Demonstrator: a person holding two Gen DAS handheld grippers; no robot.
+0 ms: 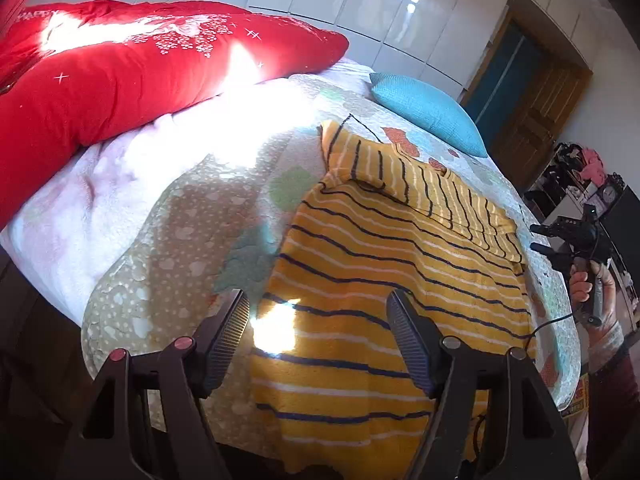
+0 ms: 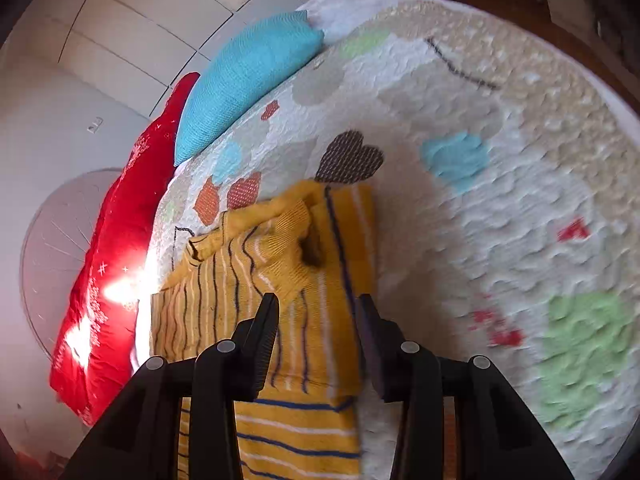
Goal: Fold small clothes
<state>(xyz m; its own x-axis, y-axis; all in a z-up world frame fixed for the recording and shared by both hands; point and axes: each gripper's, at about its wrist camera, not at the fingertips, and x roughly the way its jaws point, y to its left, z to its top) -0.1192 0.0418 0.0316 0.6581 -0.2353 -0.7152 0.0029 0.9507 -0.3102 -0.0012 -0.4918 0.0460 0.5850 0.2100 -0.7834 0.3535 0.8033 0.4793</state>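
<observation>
A small yellow sweater (image 1: 380,280) with dark blue and white stripes lies flat on the quilt, its sleeves folded across the upper body. My left gripper (image 1: 318,316) is open and empty, just above the sweater's lower left edge. My right gripper (image 2: 316,320) is open and empty over the sweater (image 2: 288,280) near its collar and folded sleeve. The right gripper and the hand holding it also show at the right edge of the left wrist view (image 1: 576,248), beside the bed.
The patterned quilt (image 2: 500,220) covers the bed. A red pillow (image 1: 120,80) and a blue knitted cushion (image 1: 428,112) lie at the far side. White cupboards and a wooden door (image 1: 532,120) stand behind; cluttered shelves (image 1: 580,180) are at the right.
</observation>
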